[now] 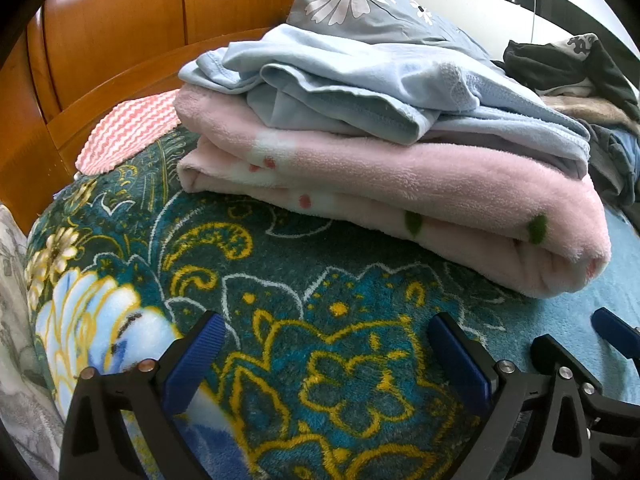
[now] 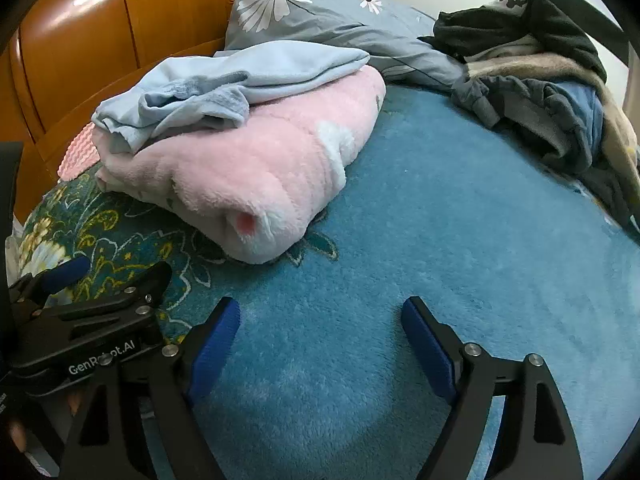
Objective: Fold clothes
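Observation:
A folded pink fleece garment (image 1: 420, 200) lies on the bed with a folded light blue garment (image 1: 360, 80) on top of it; the stack also shows in the right wrist view, pink (image 2: 248, 168) under light blue (image 2: 224, 84). A heap of unfolded dark clothes (image 2: 540, 80) lies at the far right, also seen in the left wrist view (image 1: 580, 72). My left gripper (image 1: 326, 344) is open and empty, low over the patterned blanket in front of the stack. My right gripper (image 2: 320, 328) is open and empty over the blue blanket, right of the left gripper (image 2: 80, 292).
The bed is covered by a teal floral blanket (image 1: 200, 260) and a plain blue fleece blanket (image 2: 460, 240). A grey flowered pillow (image 2: 320, 12) leans on the wooden headboard (image 2: 100, 40). A pink-and-white zigzag cloth (image 1: 128, 136) lies by the headboard.

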Demonstrator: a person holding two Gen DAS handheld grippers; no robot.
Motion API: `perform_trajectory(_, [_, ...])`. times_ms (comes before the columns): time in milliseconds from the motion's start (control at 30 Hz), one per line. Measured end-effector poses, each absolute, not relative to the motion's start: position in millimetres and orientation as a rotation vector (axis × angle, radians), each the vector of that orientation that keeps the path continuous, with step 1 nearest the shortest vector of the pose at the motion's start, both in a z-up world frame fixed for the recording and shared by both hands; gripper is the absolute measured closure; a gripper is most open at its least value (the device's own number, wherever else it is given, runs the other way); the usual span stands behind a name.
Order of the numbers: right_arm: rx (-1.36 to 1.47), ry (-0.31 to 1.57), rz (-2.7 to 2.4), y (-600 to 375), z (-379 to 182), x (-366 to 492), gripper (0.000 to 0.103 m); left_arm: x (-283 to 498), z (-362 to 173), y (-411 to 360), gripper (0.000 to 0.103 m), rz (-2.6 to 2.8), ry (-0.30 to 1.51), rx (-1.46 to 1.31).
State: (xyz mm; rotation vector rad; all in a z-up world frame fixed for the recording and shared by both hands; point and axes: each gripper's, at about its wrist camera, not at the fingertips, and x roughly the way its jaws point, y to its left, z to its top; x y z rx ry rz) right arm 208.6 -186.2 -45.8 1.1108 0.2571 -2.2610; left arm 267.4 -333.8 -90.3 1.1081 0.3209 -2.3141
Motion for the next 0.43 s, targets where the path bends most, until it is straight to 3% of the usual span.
perform_trajectory(433, [1.114,0.24,-2.241,-183.2,-46.3,207.0,0.015,267.0,-91.0,-335.5,0.0,-2.316,0.321,1.108])
